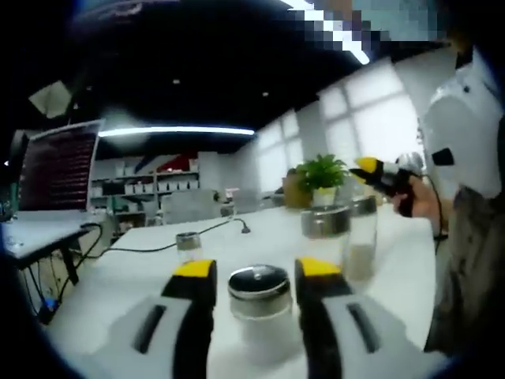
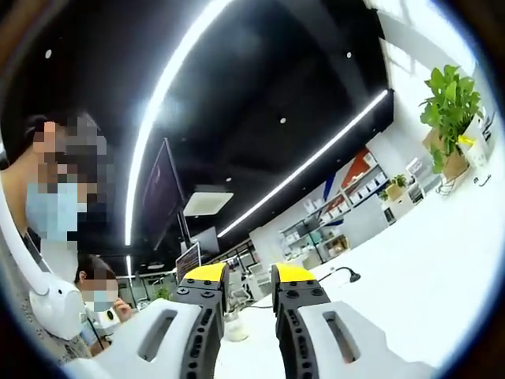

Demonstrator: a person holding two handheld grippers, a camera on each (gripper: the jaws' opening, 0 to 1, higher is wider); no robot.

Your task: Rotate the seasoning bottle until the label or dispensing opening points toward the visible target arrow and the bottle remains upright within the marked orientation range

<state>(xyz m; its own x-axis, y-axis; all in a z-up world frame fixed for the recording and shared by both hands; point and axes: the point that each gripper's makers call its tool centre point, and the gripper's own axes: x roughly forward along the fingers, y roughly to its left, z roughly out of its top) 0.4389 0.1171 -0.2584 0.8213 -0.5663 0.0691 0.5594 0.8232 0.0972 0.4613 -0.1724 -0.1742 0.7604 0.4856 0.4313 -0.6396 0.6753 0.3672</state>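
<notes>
A short glass seasoning bottle [image 1: 259, 304] with a round metal lid stands upright on the white table [image 1: 134, 276], holding pale seasoning. My left gripper [image 1: 257, 268] is open, with its yellow-tipped jaws on either side of the bottle and a thin gap showing on each side. Off to the right a person's hand holds my right gripper [image 1: 377, 172] up above the table. In the right gripper view, the right gripper [image 2: 249, 275] points up and away, its jaws a narrow gap apart with nothing between them.
Two taller glass bottles [image 1: 326, 235] [image 1: 364, 237] stand just behind and right of the short one, and a small jar [image 1: 188, 245] behind left. A potted plant [image 1: 321, 175], a black cable [image 1: 150, 247] and a monitor [image 1: 59, 167] on a side desk lie farther off. A person [image 1: 465, 158] stands right.
</notes>
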